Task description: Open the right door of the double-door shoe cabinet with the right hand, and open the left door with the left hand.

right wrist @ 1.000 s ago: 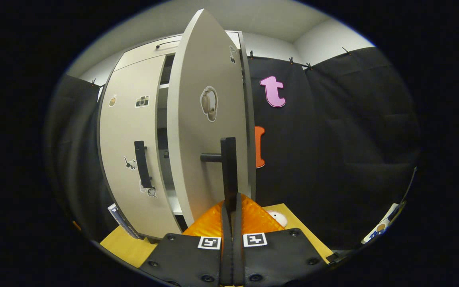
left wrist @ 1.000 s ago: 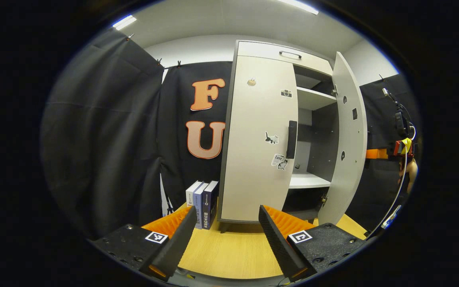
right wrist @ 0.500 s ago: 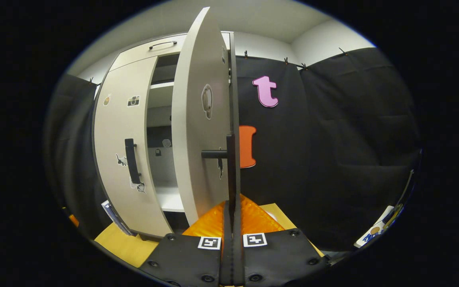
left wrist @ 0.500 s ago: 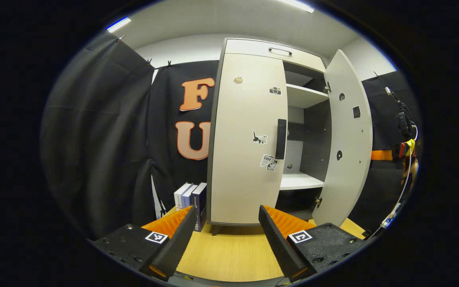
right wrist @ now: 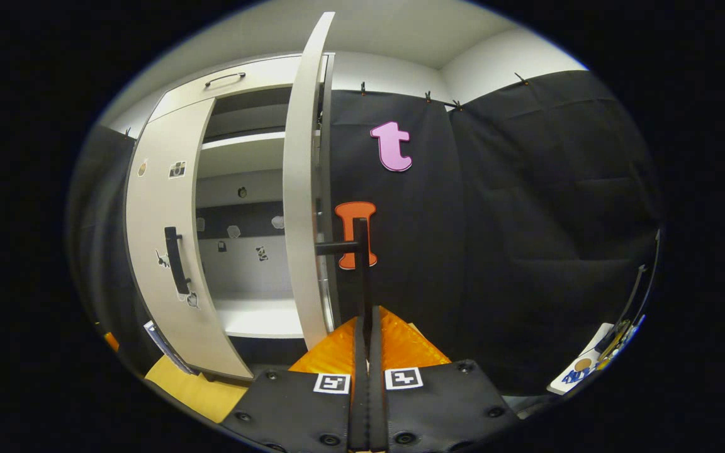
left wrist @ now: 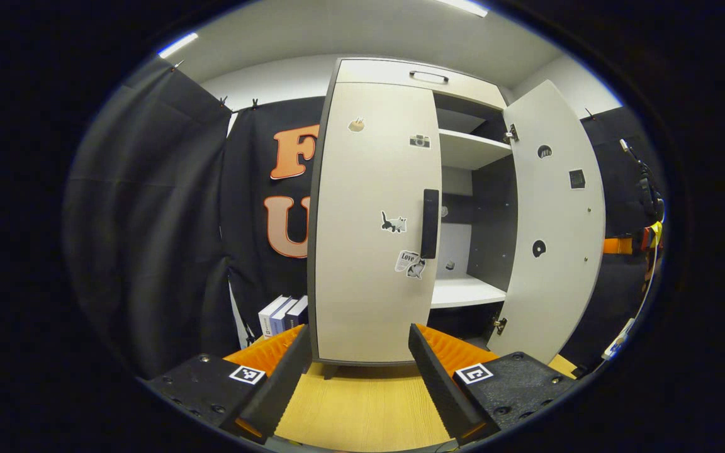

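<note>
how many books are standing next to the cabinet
3, upright in a row on the wooden floor left of the shoe cabinet, by the booth's wall: a white book, then two darker ones. The cabinet's edge may hide more behind them.

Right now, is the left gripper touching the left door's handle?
Apart. The left gripper view shows the open left gripper low over the floor, with the closed left door's handle farther ahead and untouched.

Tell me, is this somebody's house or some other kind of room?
Probably not a house: it looks like a recording booth. Black cloth hangs clipped up as the walls, and the shoe cabinet stands on a wooden tabletop rather than a floor, its right door swung open.
</note>
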The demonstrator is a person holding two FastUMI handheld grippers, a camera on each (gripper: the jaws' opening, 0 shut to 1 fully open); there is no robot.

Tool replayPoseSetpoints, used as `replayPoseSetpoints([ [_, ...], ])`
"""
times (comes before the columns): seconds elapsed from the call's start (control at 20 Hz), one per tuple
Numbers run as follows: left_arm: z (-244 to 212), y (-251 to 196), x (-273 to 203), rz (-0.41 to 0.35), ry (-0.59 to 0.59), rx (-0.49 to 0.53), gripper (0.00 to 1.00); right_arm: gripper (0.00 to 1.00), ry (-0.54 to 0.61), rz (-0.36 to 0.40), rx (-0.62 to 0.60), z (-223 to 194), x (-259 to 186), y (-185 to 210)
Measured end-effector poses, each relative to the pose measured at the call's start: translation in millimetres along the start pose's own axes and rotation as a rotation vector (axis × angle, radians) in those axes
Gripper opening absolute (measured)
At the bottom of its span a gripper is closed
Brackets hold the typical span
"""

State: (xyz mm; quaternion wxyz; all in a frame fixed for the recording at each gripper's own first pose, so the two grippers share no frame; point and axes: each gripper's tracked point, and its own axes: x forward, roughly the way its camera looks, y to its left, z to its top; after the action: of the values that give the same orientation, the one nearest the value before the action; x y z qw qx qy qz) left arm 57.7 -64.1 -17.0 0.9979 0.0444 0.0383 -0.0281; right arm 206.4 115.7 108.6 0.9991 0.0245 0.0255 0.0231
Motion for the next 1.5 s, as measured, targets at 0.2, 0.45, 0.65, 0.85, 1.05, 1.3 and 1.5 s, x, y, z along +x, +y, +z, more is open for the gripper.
replayPoseSetpoints([
  [0.2, 9, -23, 19, -0.014, -0.003, -0.003, 0.95, 0.08, -0.006, 0.011, 0.007, 0, -7, -3],
  [0.45, 26, -47, 50, -0.030, -0.016, -0.010, 0.95, 0.12, -0.012, 0.000, -0.013, -1, -11, -14],
  [0.65, 53, -74, 80, -0.039, -0.051, -0.007, 0.95, 0.59, -0.022, -0.010, -0.007, 0, -15, -23],
  [0.85, 64, -101, 110, -0.047, -0.046, 0.006, 0.95, 0.98, -0.021, -0.028, 0.017, 0, -18, -33],
  [1.05, 74, -116, 146, -0.042, -0.061, 0.018, 0.95, 1.00, 0.001, -0.035, 0.003, -5, -20, -44],
  [1.3, 87, -119, 190, -0.018, -0.073, 0.053, 0.95, 1.00, 0.012, -0.003, -0.017, -6, -21, -46],
  [1.5, 84, -114, 220, -0.009, -0.057, 0.060, 0.92, 1.00, 0.013, 0.002, -0.015, -7, -21, -49],
])
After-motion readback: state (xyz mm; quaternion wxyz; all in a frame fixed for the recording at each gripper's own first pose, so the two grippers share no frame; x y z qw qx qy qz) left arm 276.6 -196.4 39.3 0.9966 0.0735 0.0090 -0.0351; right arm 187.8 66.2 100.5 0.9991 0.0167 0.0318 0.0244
